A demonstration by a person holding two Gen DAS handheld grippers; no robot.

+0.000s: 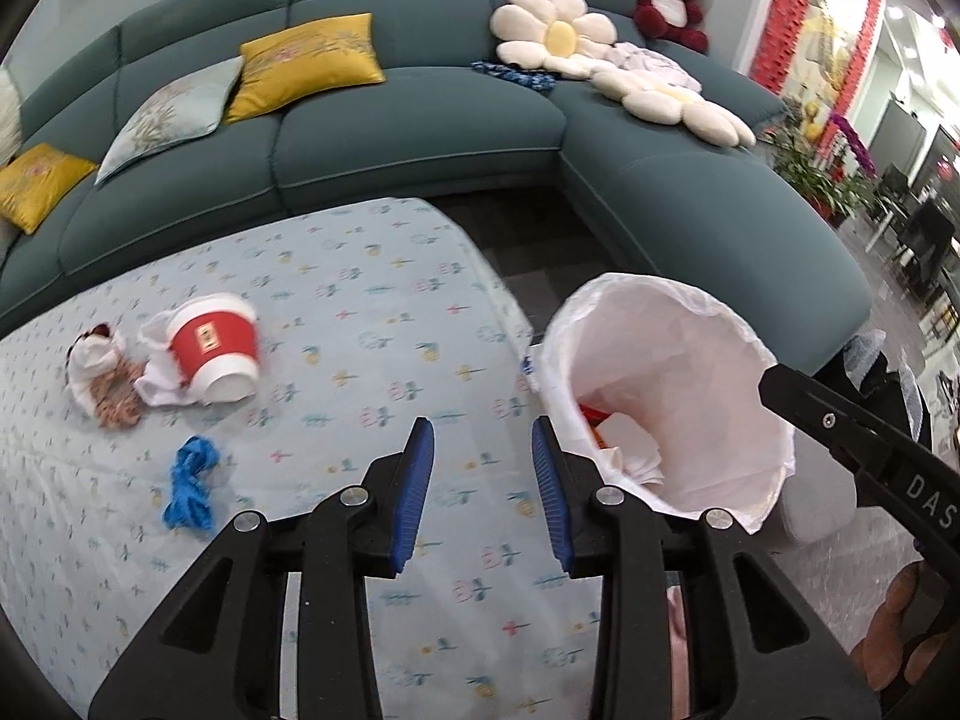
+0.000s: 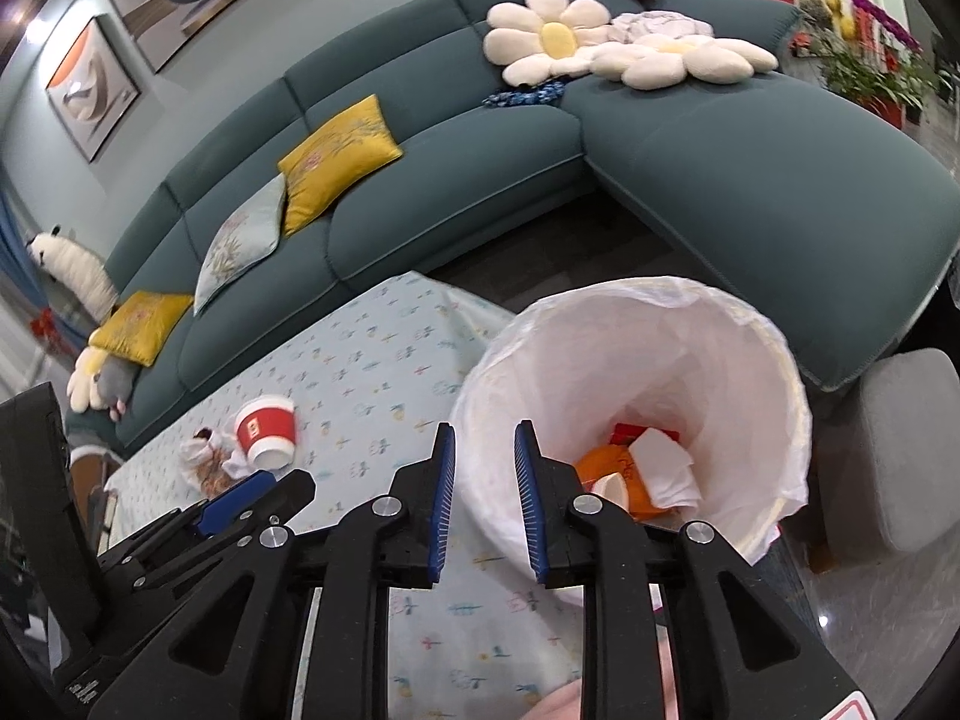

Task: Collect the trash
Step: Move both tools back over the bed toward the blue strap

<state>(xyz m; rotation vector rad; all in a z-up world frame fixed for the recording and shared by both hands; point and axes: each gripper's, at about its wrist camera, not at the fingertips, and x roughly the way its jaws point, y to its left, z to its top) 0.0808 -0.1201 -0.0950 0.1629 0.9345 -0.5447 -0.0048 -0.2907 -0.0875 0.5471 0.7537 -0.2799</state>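
A red-and-white paper cup (image 1: 213, 354) lies on its side on the flowered tablecloth (image 1: 360, 300), with crumpled white tissue and a brown wrapper (image 1: 102, 378) to its left. A crumpled blue scrap (image 1: 189, 489) lies nearer to me. My left gripper (image 1: 483, 426) hangs open over the cloth with nothing between its pads. Right of it stands a bin with a white liner (image 1: 672, 360). My right gripper (image 2: 486, 426) is open above the bin's (image 2: 750, 372) near left rim, holding nothing. Inside the bin lie an orange wrapper (image 2: 606, 462) and white paper (image 2: 666, 462). The cup (image 2: 264, 429) also shows there.
A teal corner sofa (image 1: 420, 132) wraps round the table's far side, carrying yellow cushions (image 1: 309, 63) and flower-shaped pillows (image 1: 558, 30). A grey stool (image 2: 900, 450) stands right of the bin. Dark floor shows between table and sofa.
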